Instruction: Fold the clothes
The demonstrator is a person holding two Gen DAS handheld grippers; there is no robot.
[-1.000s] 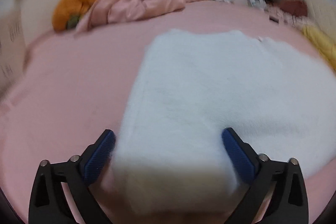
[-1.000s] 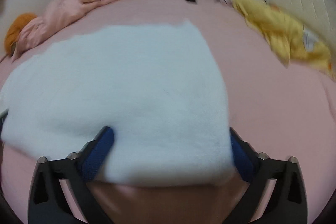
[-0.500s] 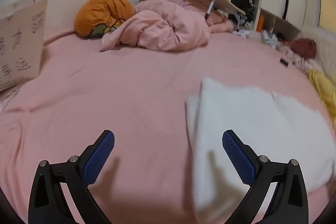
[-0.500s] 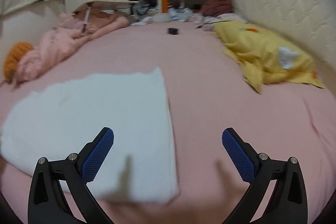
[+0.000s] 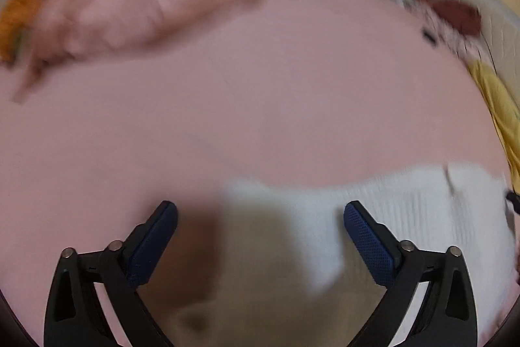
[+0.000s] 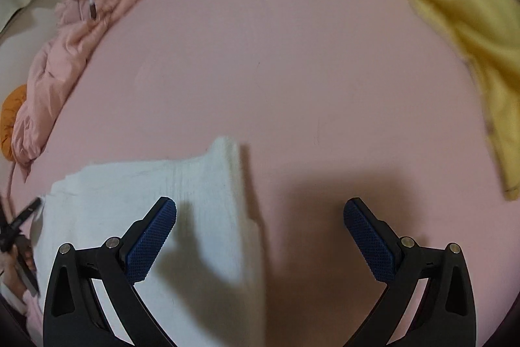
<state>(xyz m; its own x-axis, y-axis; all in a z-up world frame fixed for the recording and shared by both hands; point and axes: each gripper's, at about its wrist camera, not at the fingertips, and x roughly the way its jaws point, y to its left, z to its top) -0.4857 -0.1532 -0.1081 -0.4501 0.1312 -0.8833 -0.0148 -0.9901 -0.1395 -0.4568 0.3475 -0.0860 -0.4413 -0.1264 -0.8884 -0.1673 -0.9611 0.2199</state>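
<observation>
Both grippers, left [image 5: 260, 233] and right [image 6: 260, 233], fingers spread, empty, over white fluffy rectangular garment [image 6: 146, 217] lying flat, doubled over, on pink bed sheet [image 6: 260, 70]; likely poised for edge grab.

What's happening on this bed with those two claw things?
A person is folding laundry with a handheld claw in each hand. The white cloth lies on the pink sheet. Both the left claw and the right claw are open and hold nothing; each sits over an end of the cloth. A yellow garment and a pink quilt lie off to the sides.
</observation>
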